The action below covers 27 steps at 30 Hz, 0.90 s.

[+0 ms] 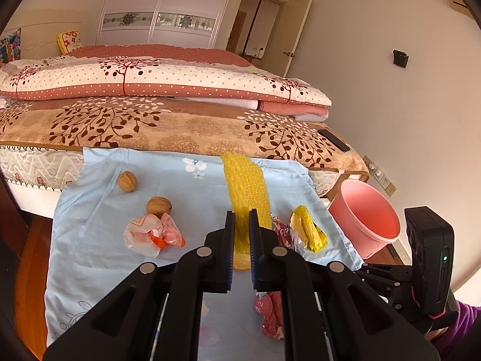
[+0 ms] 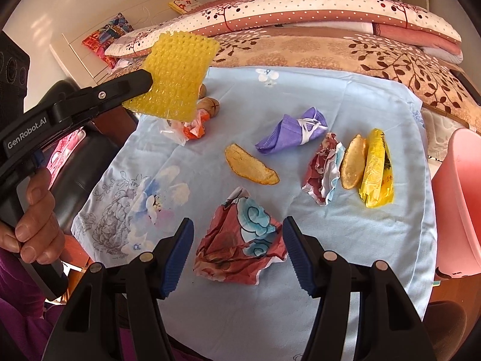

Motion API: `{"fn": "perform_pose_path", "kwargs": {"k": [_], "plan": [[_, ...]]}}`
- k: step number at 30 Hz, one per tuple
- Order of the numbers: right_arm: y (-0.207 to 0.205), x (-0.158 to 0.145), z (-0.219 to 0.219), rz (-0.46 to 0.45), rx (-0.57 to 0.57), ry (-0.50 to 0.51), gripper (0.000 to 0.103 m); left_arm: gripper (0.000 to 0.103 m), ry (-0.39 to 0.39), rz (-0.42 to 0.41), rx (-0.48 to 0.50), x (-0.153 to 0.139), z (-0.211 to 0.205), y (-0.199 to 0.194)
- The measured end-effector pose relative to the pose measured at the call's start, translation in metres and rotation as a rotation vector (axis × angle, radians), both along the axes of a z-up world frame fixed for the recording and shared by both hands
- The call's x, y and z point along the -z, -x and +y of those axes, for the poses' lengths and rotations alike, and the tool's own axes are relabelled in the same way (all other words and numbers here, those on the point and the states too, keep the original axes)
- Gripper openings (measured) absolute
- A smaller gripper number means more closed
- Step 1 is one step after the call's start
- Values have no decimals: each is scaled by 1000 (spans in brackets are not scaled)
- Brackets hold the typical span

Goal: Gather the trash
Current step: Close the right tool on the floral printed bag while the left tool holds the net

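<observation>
My left gripper [image 1: 241, 221] is shut on a yellow bubble-wrap sheet [image 1: 245, 186], held up above the light blue cloth [image 1: 105, 240]; from the right wrist the same yellow bubble-wrap sheet [image 2: 177, 75] hangs at the upper left. My right gripper [image 2: 237, 234] stands open just above a crumpled red and blue wrapper [image 2: 240, 240], its pads on either side without touching. Further off lie a peel slice [image 2: 251, 165], a purple mask [image 2: 294, 134], another crumpled wrapper [image 2: 323, 171], a second peel [image 2: 351, 162] and a yellow bag [image 2: 377, 168].
A pink bin [image 1: 365, 215] stands off the cloth's right edge, also the pink bin [image 2: 458, 204] at the right. Two walnuts [image 1: 127, 181] [image 1: 159, 206] and an orange-white plastic bag [image 1: 151, 233] lie at the left. The bed [image 1: 180, 126] with folded quilts sits behind.
</observation>
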State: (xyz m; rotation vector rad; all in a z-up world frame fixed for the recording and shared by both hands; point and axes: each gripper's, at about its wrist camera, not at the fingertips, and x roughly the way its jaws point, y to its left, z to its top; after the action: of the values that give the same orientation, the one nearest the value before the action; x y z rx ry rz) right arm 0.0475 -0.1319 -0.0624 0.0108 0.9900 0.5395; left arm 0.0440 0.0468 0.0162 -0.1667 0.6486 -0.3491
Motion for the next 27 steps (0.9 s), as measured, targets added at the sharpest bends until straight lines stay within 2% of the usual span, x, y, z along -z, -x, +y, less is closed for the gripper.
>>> {"fn": "perform_pose_path", "kwargs": {"k": [7, 17, 19, 27], "plan": [[0, 7, -3, 26, -13, -23, 43, 9, -5, -2, 6, -2, -5, 2], [-6, 22, 6, 67, -38, -8, 42, 9, -16, 9, 14, 1, -13, -2], [-7, 26, 8, 81, -48, 0, 33, 9, -15, 14, 10, 2, -12, -4], [-7, 22, -6, 40, -30, -5, 18, 9, -4, 25, 13, 3, -18, -13]]}}
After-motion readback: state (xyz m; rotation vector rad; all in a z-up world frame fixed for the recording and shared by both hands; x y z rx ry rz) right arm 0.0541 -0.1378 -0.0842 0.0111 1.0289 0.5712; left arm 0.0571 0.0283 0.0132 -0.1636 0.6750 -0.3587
